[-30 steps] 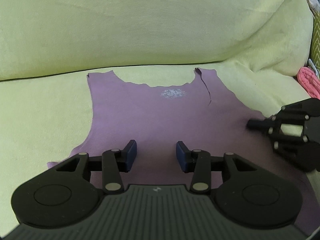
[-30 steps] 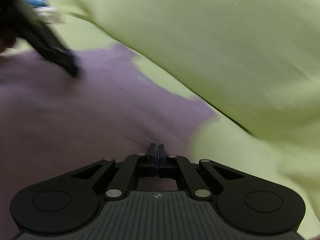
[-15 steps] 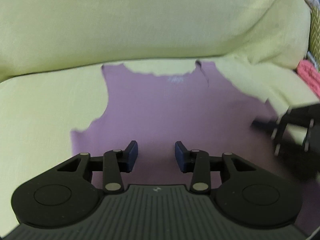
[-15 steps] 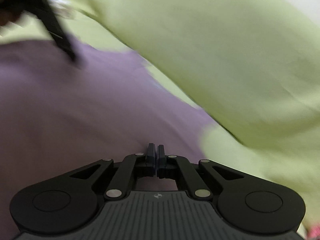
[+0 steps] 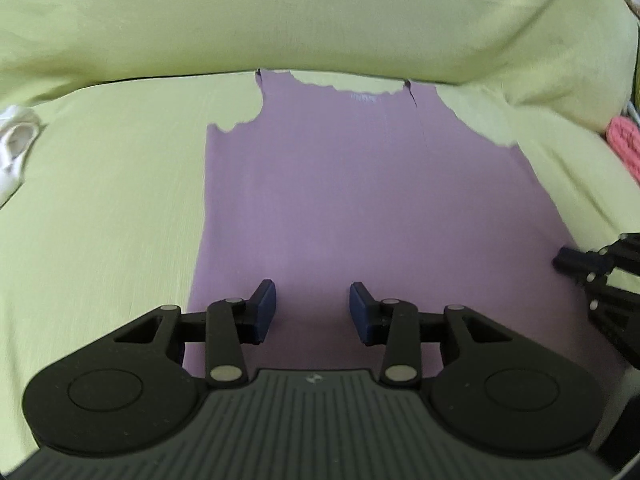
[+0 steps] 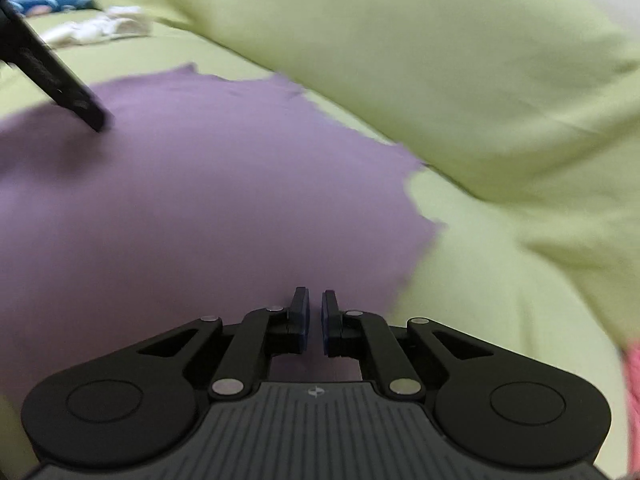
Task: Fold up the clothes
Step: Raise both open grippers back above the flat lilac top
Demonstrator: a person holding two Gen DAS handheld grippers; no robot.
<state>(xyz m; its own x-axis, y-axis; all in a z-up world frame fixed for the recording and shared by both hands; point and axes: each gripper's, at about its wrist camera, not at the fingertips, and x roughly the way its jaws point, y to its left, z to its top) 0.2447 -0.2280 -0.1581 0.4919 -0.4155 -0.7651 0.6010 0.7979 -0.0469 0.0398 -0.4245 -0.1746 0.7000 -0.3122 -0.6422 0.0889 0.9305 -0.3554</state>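
Yellow-green cover fabric spans the sofa seat (image 5: 100, 200) and its back cushion (image 5: 320, 12). Far left on the seat, a small white garment (image 5: 16, 148) lies crumpled, well apart from the work area. Centre of seat: purple tank top (image 5: 360, 200) spread flat, neckline and straps toward the back cushion, hem toward the camera. A faint pale print sits just below the neckline; detail too blurred to read.

Left gripper (image 5: 312, 312) sits over the lower middle of the tank top, near the hem, jaws wide apart, nothing between the blue pads (image 5: 266, 310). Contact with the cloth cannot be judged.

Right gripper (image 6: 316, 318) sits at the garment's right side near the side edge, where purple meets the seat cover. Jaws narrow, a slim gap showing between the pads, no fabric visible in the gap. From the left wrist view its tip lies at the right edge of the cloth.

Far right, a pink knitted item (image 5: 624, 140) rests against the sofa arm.
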